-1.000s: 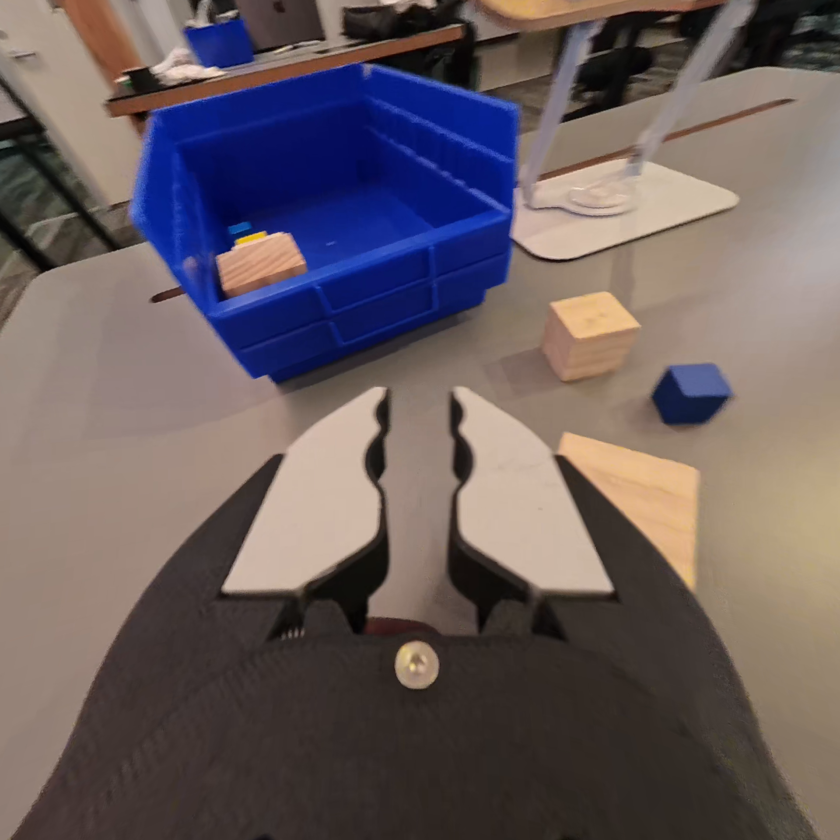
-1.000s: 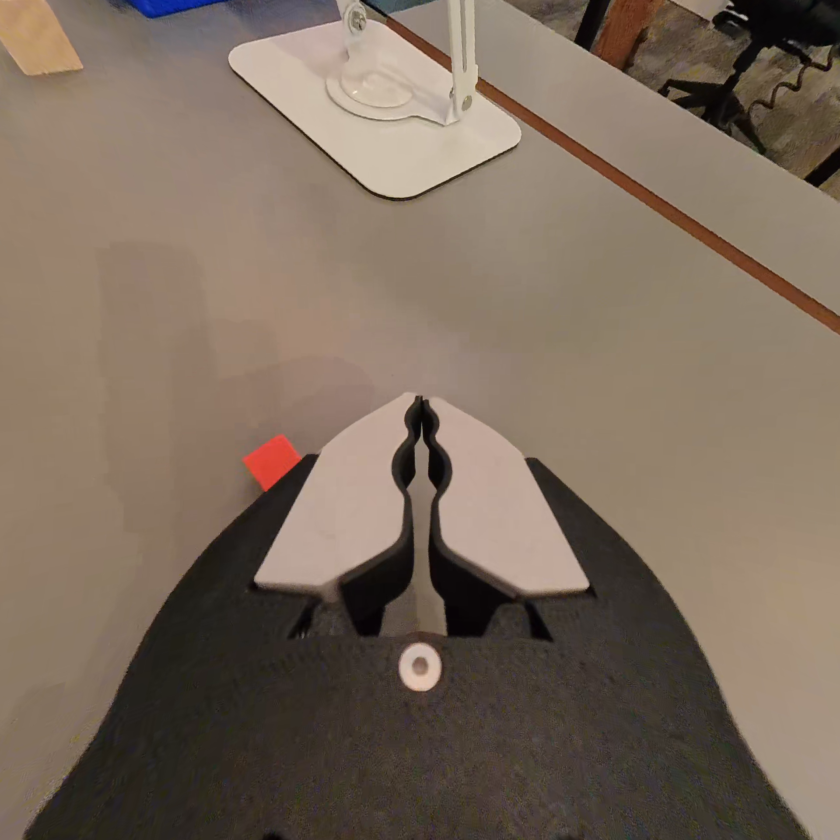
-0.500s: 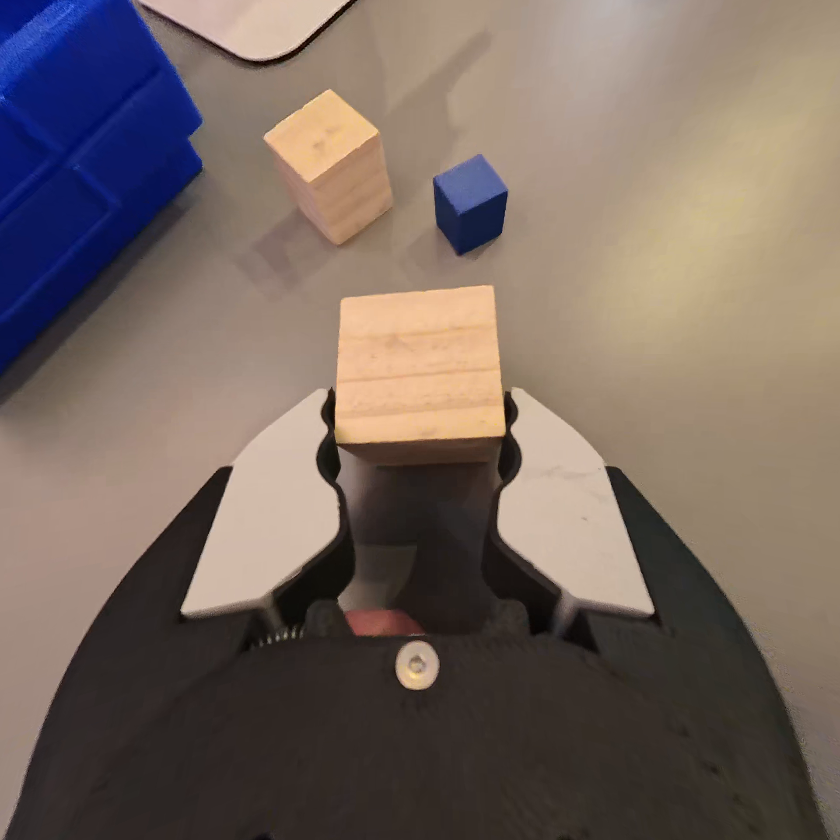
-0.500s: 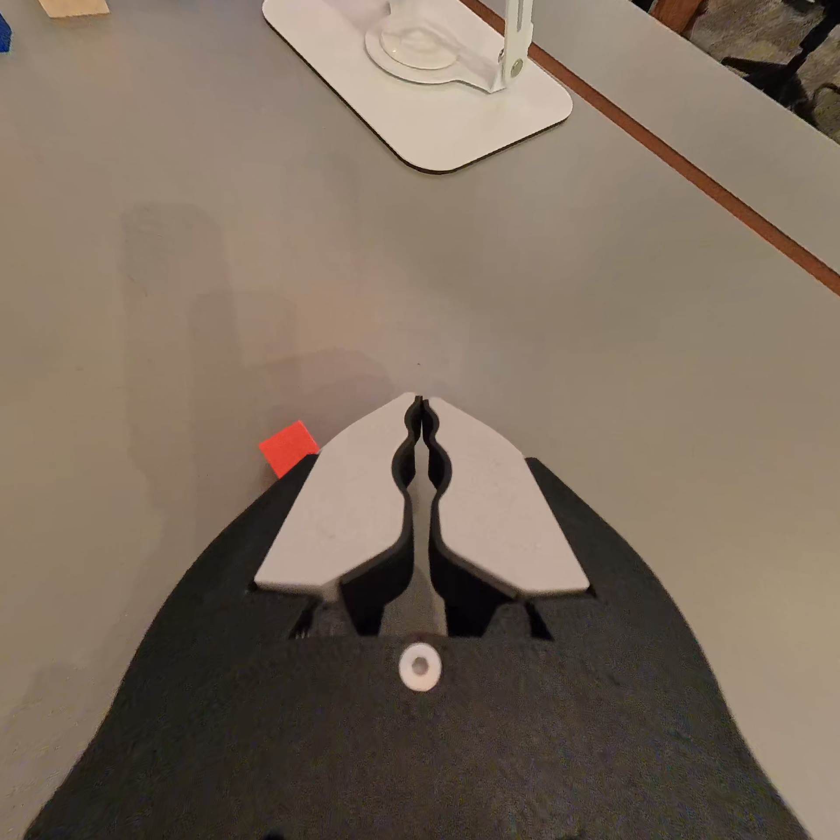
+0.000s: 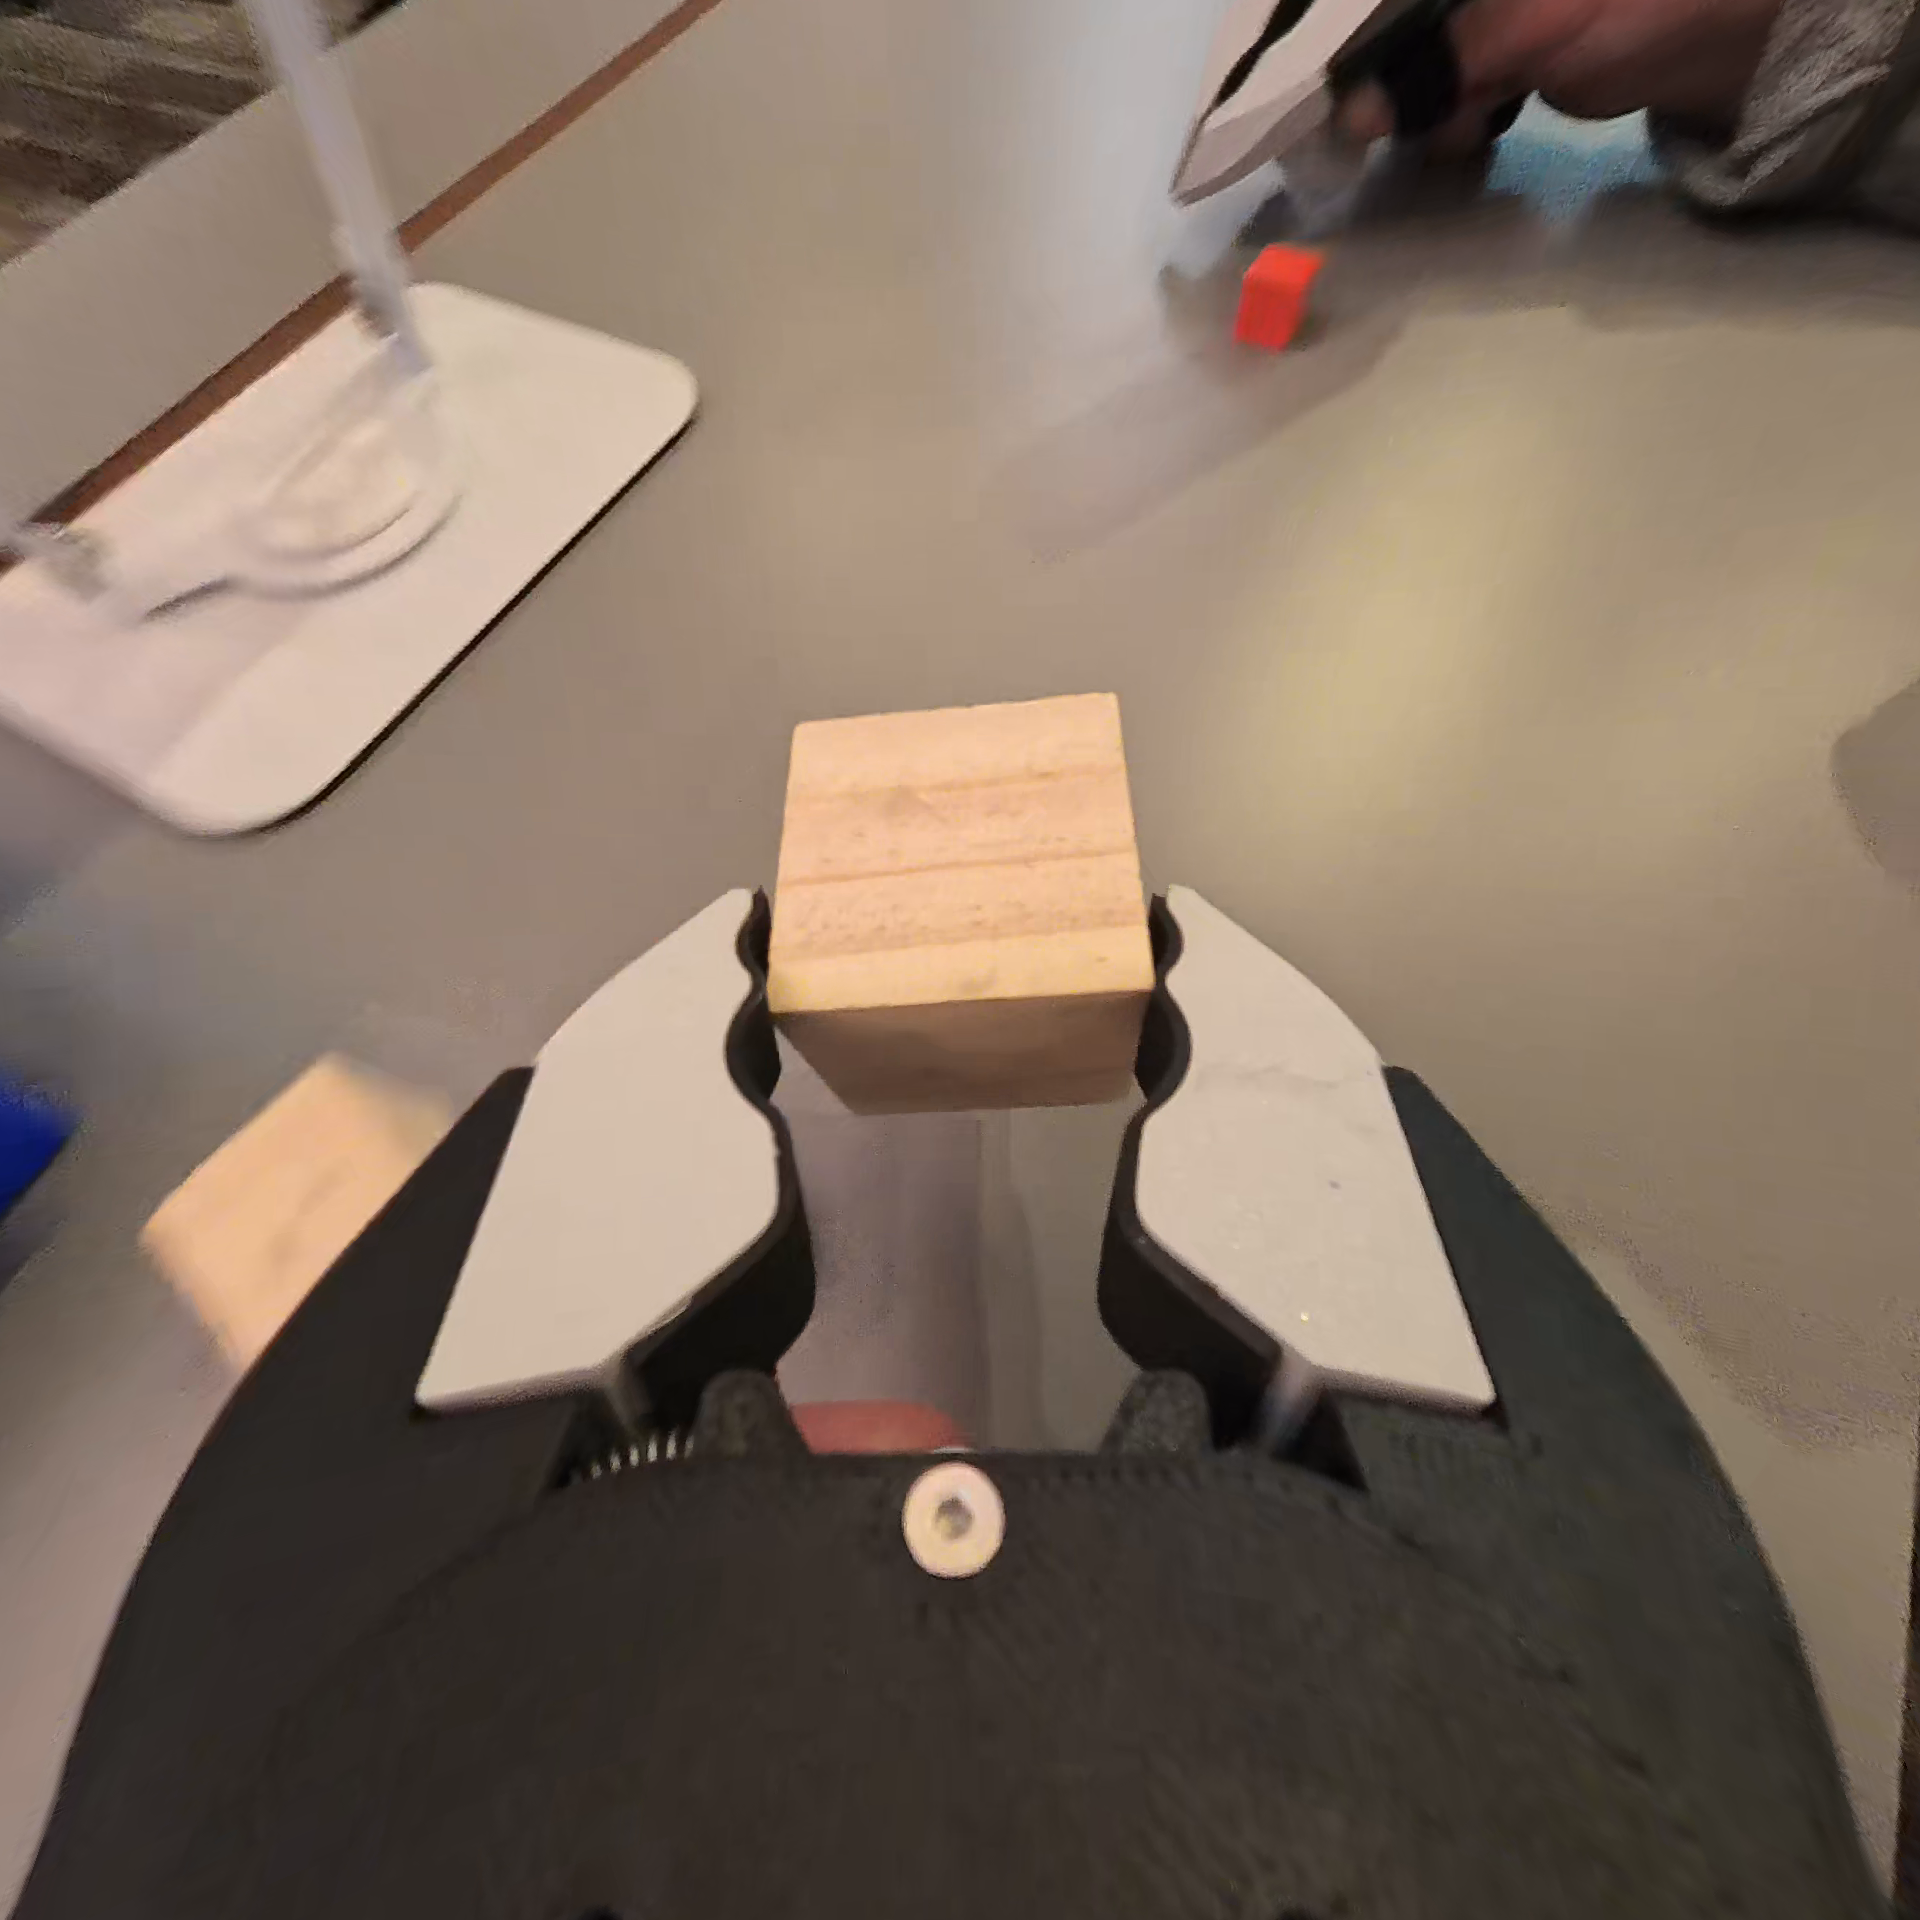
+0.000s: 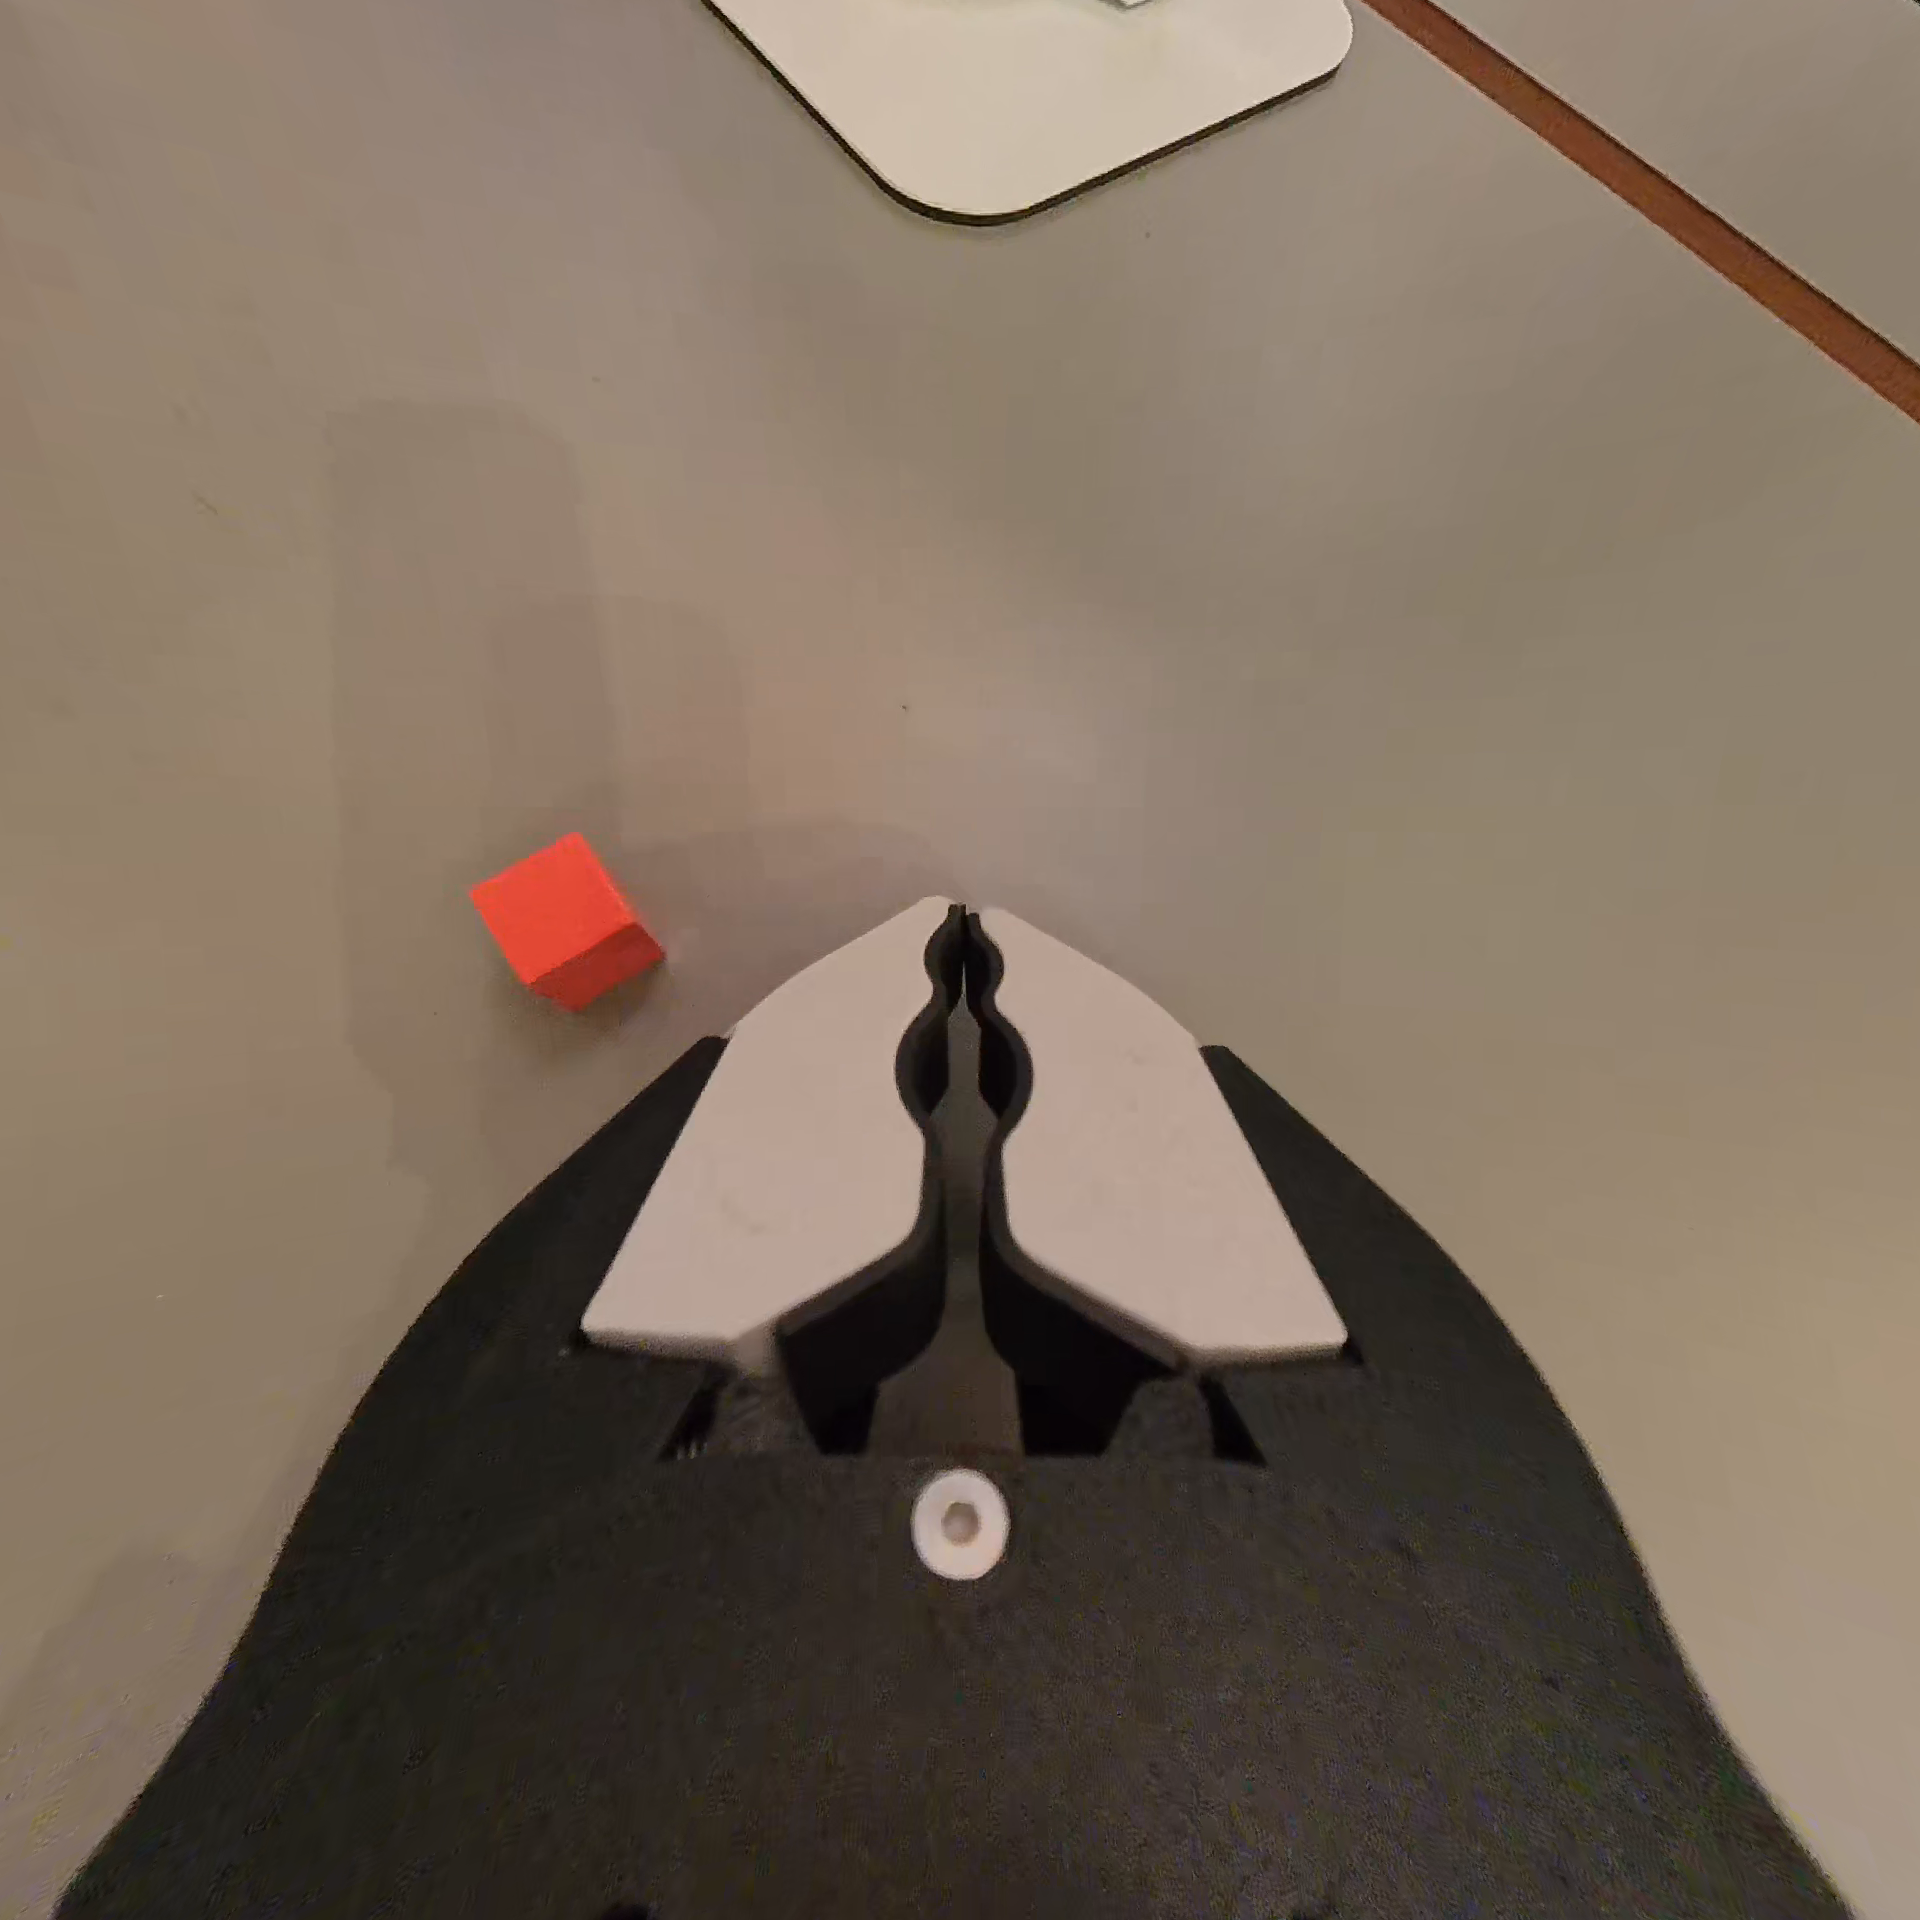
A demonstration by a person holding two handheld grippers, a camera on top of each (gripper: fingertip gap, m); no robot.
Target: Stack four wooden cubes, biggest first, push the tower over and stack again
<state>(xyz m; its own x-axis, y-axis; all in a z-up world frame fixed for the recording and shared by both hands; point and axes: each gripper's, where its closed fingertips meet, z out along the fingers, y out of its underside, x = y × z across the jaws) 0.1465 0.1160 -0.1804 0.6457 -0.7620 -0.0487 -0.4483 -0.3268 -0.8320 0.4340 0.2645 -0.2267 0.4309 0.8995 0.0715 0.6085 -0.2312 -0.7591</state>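
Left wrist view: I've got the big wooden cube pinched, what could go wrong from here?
1. The big wooden cube is pinched only at the tips of the left gripper, most of it sticking out beyond them, so it might twist or slip while carried.
2. The view is motion-blurred; a fast swing could knock the second wooden cube at lower left.
3. The right gripper, shut and empty, sits close beside the red cube and could nudge it.

Changes since earlier frames: our left gripper (image 5: 958, 966), formerly empty with jaws apart, now clamps the big wooden cube (image 5: 961, 894) and carries it clear of the table, swung away from the blue bin toward the red cube (image 5: 1280, 295). Our right gripper (image 6: 959, 914) has drawn back, exposing that red cube fully.
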